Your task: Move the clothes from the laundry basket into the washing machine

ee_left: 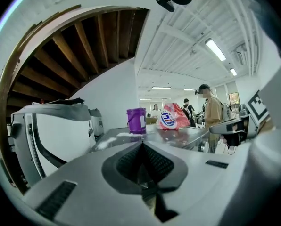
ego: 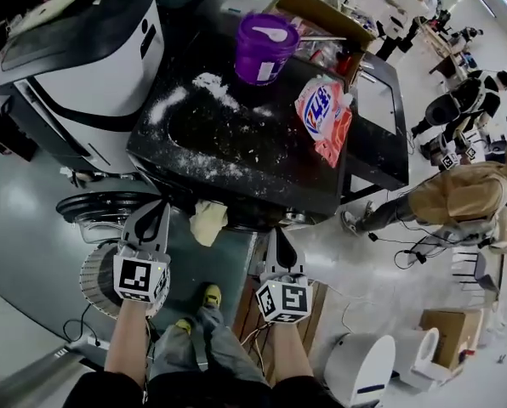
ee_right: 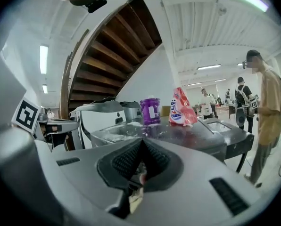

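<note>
In the head view both grippers are held up in front of the black washing machine point(ego: 236, 155), whose top is dusted with white powder. My left gripper point(ego: 158, 207) is shut with nothing between its jaws, its tips near the machine's front edge. My right gripper point(ego: 276, 235) is also shut and empty, a little lower and to the right. A pale yellow cloth point(ego: 207, 221) hangs at the machine's front between the two grippers. A round glass door point(ego: 100, 209) stands open at the lower left. A round ribbed basket point(ego: 90, 280) sits on the floor, partly behind the left gripper.
A purple tub point(ego: 264, 48) and a red-and-white detergent bag point(ego: 325, 117) stand on the machine's top. A white and black machine point(ego: 83, 58) stands to the left. Several people point(ego: 458, 195) are on the right. A cardboard box point(ego: 326, 19) sits behind the tub.
</note>
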A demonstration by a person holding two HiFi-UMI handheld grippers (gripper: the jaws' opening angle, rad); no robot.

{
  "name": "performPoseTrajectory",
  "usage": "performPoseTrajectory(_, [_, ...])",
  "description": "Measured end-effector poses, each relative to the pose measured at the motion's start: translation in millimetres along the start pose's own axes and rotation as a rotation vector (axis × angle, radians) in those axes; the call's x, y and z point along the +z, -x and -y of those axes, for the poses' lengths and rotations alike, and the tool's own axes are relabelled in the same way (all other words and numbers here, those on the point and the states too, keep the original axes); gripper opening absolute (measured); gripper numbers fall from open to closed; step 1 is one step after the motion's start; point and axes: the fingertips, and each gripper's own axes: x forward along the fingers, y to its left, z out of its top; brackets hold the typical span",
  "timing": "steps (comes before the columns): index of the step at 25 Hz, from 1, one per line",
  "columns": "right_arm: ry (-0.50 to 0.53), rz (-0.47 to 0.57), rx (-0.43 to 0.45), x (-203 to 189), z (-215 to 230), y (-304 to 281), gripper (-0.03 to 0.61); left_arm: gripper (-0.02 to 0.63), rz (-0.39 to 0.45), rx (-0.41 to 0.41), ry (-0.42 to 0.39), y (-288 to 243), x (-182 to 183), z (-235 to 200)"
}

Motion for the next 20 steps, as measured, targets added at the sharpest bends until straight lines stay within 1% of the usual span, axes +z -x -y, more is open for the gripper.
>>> performPoseTrajectory(2, [-0.006,0.02,-0.01,20.0,3.7,3.9,0.003,0.011,0.019,0.014,-0.005,5.2,24.6,-3.1])
performPoseTrajectory(4, [-0.009,0.034,-0.016,34.8,3.2,8.7,0.003,0.011,0.031,0.027,0.006,12.3,41.2,-6.1])
performPoseTrajectory(10, [-0.002,0.064,-0.003,64.8,-5.6,28.0,0.003,0.011,0.053,0.049,0.072,34.4,63.8,-24.8])
performPoseTrajectory(11, [-0.01,0.07,-0.011,70.3,-4.7,34.7,0.003,0.011,0.059,0.049,0.071,39.3,69.1,-26.4])
performPoseTrajectory(15, [-0.019,0.085,-0.047,91.0,-8.2,60.3,0.003,0.011,0.079,0.026,0.02,57.0,95.8,-31.0])
performPoseTrajectory(20, [-0.011,0.086,-0.07,102.5,-20.4,74.4,0.003,0.011,0.107,0.004,0.016,69.0,118.8,-43.5])
